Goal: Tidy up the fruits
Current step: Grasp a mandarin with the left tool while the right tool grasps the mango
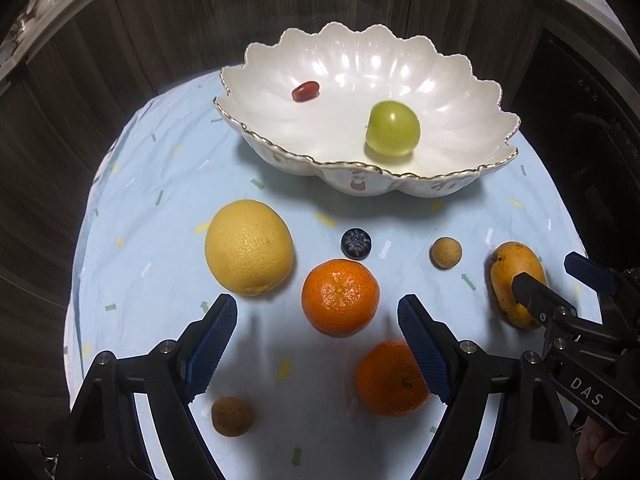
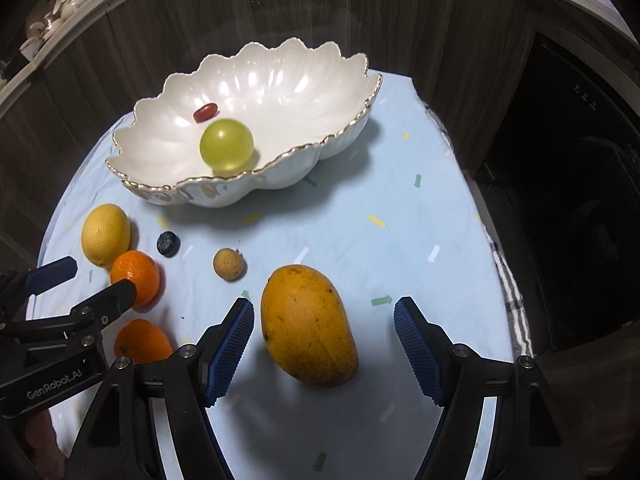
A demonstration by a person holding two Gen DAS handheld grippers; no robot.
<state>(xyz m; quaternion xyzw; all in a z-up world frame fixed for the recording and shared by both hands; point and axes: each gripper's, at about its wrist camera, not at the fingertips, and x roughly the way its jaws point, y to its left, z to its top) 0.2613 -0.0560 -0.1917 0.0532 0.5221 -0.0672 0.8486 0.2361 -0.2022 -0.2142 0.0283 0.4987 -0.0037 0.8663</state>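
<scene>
Left wrist view: left gripper (image 1: 318, 346) gapes empty, straddling a tangerine (image 1: 340, 296) in front of the bowl (image 1: 280, 156), seemingly lined up to pick it.
Bowl: holds a green grape (image 1: 393, 129) and a red fruit (image 1: 305, 91), already sorted.
Right wrist view: right gripper (image 2: 324, 346) spread wide, unloaded, mango (image 2: 310, 326) between its fingers, untouched.

A mango (image 2: 310, 326) lies lengthwise between the right gripper's (image 2: 324, 322) spread jaws, untouched. Two tangerines (image 1: 340, 296) (image 1: 390, 378) sit between the left gripper's (image 1: 318, 320) jaws, a yellow citrus (image 1: 249, 247) beyond them. The scalloped bowl (image 1: 280, 156) farther off holds a green fruit (image 1: 393, 128).
</scene>
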